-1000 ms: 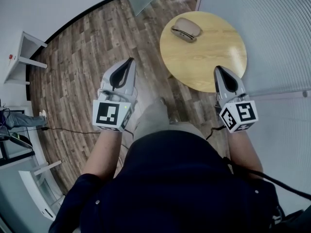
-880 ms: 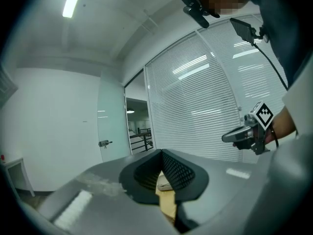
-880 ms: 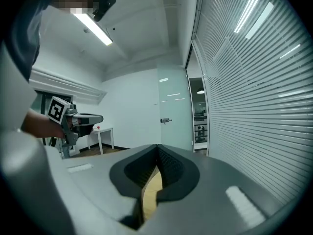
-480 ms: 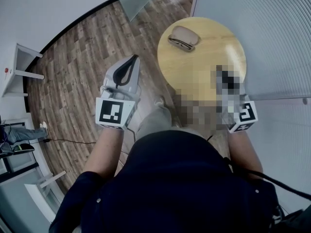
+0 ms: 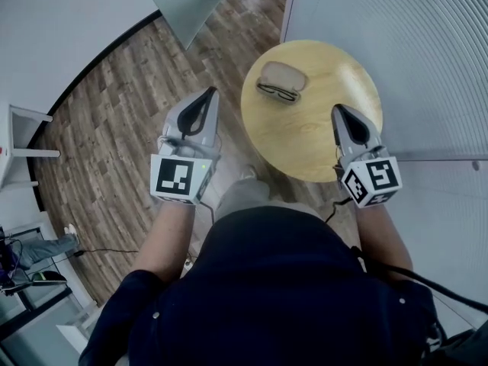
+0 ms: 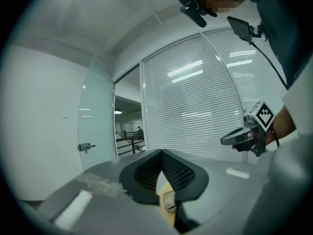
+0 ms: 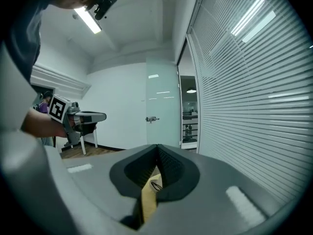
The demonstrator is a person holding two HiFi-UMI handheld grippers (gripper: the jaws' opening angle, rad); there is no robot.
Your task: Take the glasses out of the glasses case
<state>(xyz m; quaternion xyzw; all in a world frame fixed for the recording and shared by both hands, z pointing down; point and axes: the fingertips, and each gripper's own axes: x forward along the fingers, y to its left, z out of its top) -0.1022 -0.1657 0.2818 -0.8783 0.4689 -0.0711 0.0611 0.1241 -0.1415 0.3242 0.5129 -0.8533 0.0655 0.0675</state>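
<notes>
Though neither gripper has reached it, the glasses case (image 5: 285, 75) sits near the far-left edge of the round tabletop (image 5: 335, 67), apparently open, with the glasses (image 5: 275, 91) showing at its near rim. Left gripper (image 5: 208, 96) hangs off the tabletop's left edge, jaws pressed together, nothing in them. Right gripper (image 5: 338, 111) is over the near-right edge, jaws likewise together, empty. Judgement: glasses are light, thin-framed and fragile, so pinch the bridge or a temple by the hinge, never a lens. The case is light and likely slides on smooth wood, so pin its rim. Count: one case, one pair of glasses, two grippers.
</notes>
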